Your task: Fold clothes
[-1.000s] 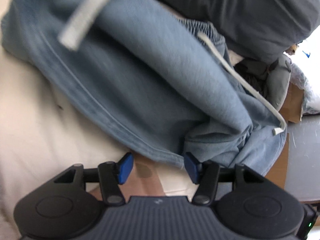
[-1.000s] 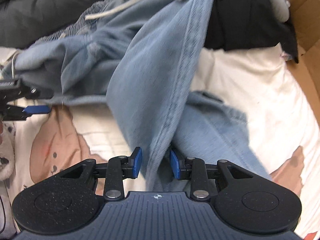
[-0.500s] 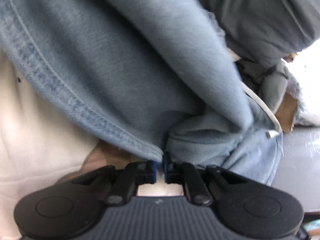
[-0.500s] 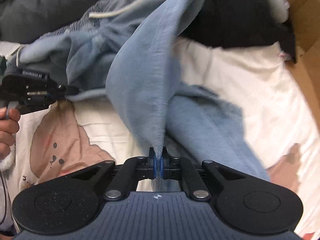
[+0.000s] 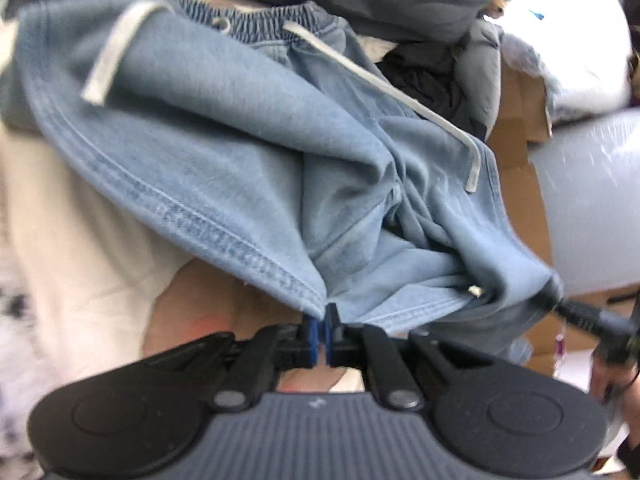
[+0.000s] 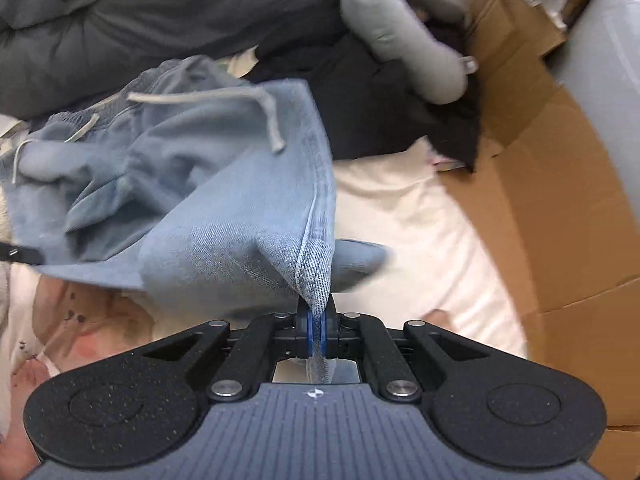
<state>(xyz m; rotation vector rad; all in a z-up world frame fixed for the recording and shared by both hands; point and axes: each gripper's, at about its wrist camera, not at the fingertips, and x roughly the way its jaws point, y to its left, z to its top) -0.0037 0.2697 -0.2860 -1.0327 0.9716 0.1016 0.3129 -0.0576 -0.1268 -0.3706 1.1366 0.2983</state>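
Note:
A pair of light blue denim-look shorts [image 5: 248,152] with an elastic waistband and a white drawstring [image 5: 384,88] hangs lifted above the bed. My left gripper [image 5: 322,322] is shut on the stitched hem of the shorts. My right gripper [image 6: 316,320] is shut on a seamed edge of the same shorts [image 6: 192,184], with cloth pinched between its blue pads. In the left wrist view the right gripper [image 5: 576,314] shows at the far right, under the bunched cloth. The fabric sags in folds between the two grips.
A cream bedsheet [image 6: 412,216] with a pinkish print lies below. A dark grey duvet [image 6: 160,12] and a black garment [image 6: 384,100] lie behind, with a grey cushion [image 6: 396,36]. Cardboard [image 6: 560,184] lines the right side.
Both grippers went from open around the shorts' edges to shut on them, then rose, lifting the shorts off the bed. The cloth now hangs between them.

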